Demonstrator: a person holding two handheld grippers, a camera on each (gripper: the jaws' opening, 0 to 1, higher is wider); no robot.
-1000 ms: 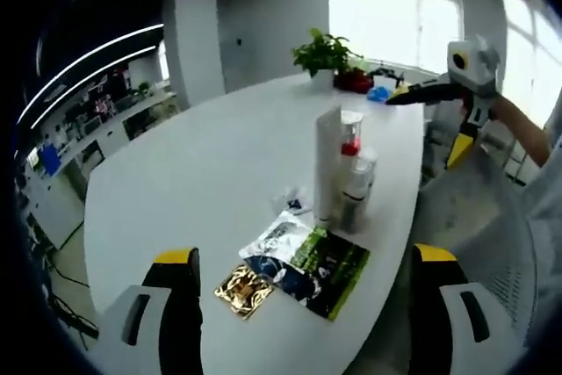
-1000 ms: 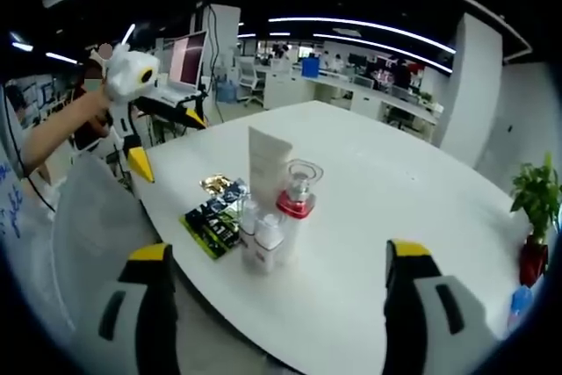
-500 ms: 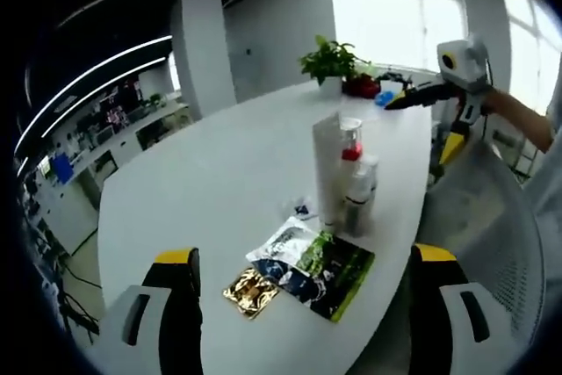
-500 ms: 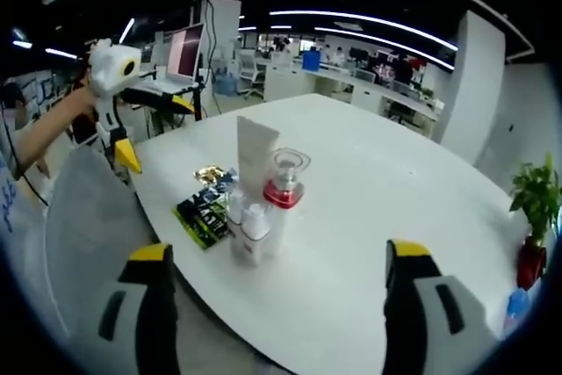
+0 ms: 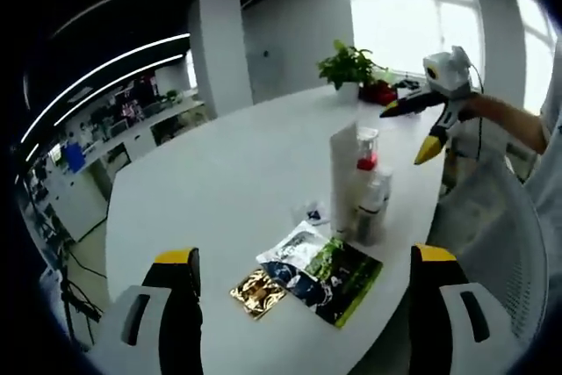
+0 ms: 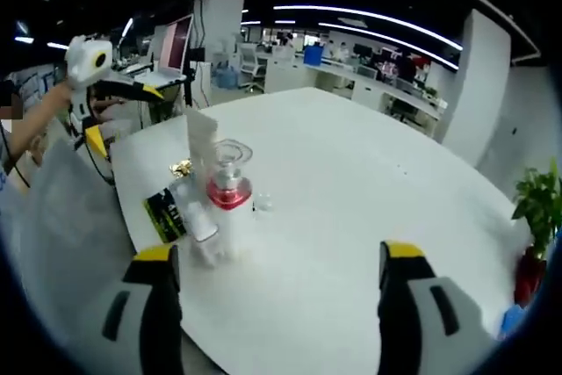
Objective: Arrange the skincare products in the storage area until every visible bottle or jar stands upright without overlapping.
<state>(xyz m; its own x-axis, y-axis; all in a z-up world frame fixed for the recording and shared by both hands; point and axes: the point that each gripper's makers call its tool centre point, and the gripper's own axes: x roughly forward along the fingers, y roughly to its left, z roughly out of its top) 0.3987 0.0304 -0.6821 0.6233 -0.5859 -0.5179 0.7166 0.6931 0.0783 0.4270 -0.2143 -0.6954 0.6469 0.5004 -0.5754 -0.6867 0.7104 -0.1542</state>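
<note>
L tongs (image 5: pixel 303 305): jaws wide apart, nothing between them, held above the near desk (image 5: pixel 219 173) edge. R tongs (image 6: pixel 277 305): jaws also wide apart, nothing gripped, hovering over the desk's other side.

Left gripper view: skincare cluster at approx 1 o'clock from frame centre, near the desk's R edge. Tall white tube (image 5: pixel 343 177) stands upright; just beside it at 3 o'clock a clear bottle w/ red collar (image 5: pixel 366 148), and in front a small white bottle (image 5: pixel 375 204), also upright. The three sit tight together, touching or nearly so; can't tell which. Flat sachets lie on the desk at 6 o'clock of the cluster: green-black pack (image 5: pixel 344 274), white-grey sachet (image 5: pixel 295 247), dark blue one (image 5: pixel 283 273), gold one (image 5: pixel 257 291), partly overlapping each other. Small clear wrapper (image 5: pixel 314 212) lies by the tube's base. Potted plant (image 5: pixel 349 66) at the far desk end, 12 o'clock. R tongs come in at 2 o'clock, held in a hand (image 5: pixel 474 110), well apart from the bottles.

Right gripper view: same cluster at 9 o'clock of centre. Red-collar bottle (image 6: pixel 230 191) nearest, white tube (image 6: pixel 201 140) behind, small white bottle (image 6: pixel 191 204) at its 8 o'clock; image blurred here. Sachets (image 6: pixel 167 208) beyond at 9 o'clock. L tongs at 10 o'clock, off the desk edge. Plant (image 6: pixel 536 208) at 3 o'clock.
</note>
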